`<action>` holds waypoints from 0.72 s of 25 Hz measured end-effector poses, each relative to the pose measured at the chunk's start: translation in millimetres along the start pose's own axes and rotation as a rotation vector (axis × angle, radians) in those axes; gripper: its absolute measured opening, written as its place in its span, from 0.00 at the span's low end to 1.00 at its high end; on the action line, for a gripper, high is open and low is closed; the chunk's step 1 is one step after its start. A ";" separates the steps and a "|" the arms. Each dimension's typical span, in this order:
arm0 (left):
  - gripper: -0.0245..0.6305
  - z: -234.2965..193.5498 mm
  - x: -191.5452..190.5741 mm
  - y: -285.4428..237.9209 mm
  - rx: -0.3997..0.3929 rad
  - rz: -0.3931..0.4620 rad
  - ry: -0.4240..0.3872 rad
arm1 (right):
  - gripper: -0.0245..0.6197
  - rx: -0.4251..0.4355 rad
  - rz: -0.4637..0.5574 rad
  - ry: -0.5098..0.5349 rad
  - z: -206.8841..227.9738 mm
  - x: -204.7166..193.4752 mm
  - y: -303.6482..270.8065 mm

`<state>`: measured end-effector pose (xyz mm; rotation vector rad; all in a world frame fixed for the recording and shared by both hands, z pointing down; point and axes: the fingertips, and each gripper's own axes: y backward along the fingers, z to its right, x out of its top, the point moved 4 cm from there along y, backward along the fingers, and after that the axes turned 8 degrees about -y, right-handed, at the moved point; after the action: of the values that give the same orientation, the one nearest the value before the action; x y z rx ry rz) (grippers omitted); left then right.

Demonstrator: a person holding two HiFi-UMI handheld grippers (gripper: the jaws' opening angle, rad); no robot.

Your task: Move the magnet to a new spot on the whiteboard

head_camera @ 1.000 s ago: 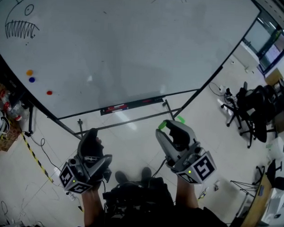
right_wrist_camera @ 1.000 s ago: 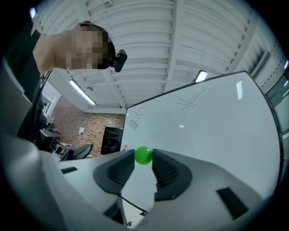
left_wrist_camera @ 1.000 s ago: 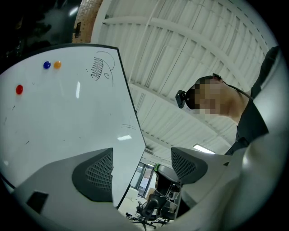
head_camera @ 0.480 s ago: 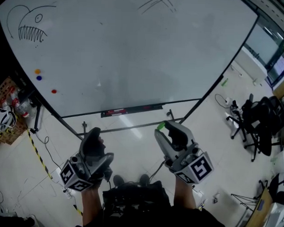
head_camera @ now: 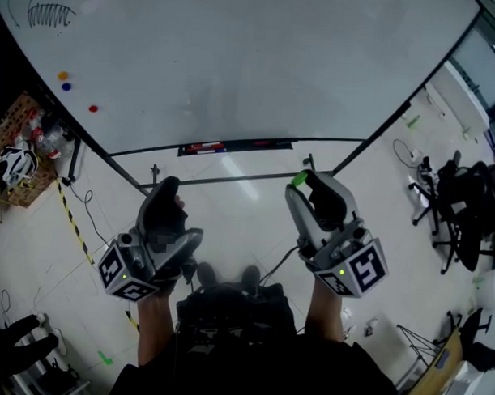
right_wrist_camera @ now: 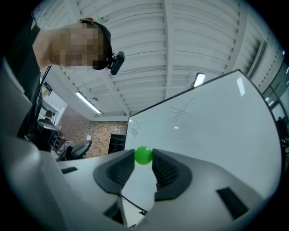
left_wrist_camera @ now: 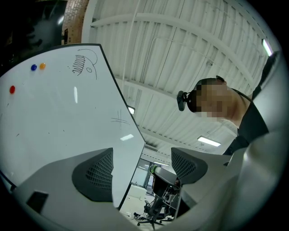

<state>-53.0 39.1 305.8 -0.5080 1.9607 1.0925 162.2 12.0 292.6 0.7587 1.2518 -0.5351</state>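
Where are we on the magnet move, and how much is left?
Done: the green magnet is off the whiteboard, pinched at the tips of the right tongs. In hand: it is held short of the whiteboard. Left: press it onto a bare spot and release. The left tongs are open and empty.

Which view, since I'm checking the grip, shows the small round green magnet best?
The right gripper view: the small round green magnet sits centred, pinched at the tips of the right gripper. The head view shows only a green sliver at that gripper's front; the left gripper view does not show it.
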 end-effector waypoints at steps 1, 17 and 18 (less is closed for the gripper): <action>0.65 0.9 -0.1 -1.2 0.003 0.001 -0.005 | 0.27 0.004 0.002 -0.002 0.5 0.1 0.5; 0.65 -2.1 -5.9 7.2 0.009 -0.005 -0.017 | 0.27 0.002 -0.035 -0.012 3.8 -15.8 -5.6; 0.65 -3.8 -5.1 9.4 0.013 0.000 -0.015 | 0.27 0.000 -0.042 -0.007 3.9 -17.3 -8.0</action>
<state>-58.1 40.7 315.8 -0.4918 1.9529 1.0804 154.6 3.2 308.1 0.7306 1.2635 -0.5714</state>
